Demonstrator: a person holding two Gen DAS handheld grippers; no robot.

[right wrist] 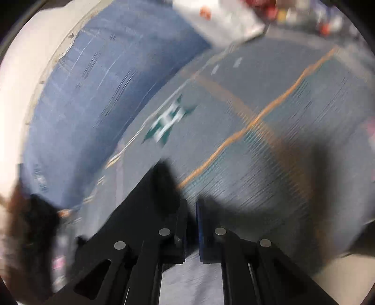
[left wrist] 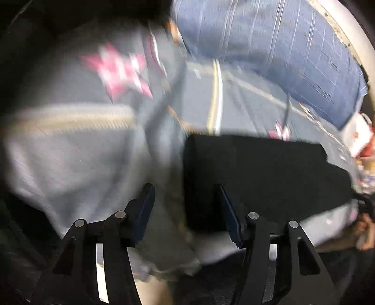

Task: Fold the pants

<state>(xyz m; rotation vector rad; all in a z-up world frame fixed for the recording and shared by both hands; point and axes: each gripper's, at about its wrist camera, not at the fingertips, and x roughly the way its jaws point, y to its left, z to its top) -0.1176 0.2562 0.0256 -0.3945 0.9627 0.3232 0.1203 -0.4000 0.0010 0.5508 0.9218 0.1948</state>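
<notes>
The black pants lie as a flat dark rectangle on a grey quilt in the blurred left wrist view. My left gripper hangs just above their left edge. It is open, and its pads touch nothing. In the right wrist view my right gripper is shut, with a flap of the black pants bunched at its fingertips. At the right edge of the left wrist view a hand shows beside the pants' far end.
The grey quilt carries a pink star, a green star and orange stripes. A blue checked cushion lies behind it against a white wall. A white bag and small red items sit at the far edge.
</notes>
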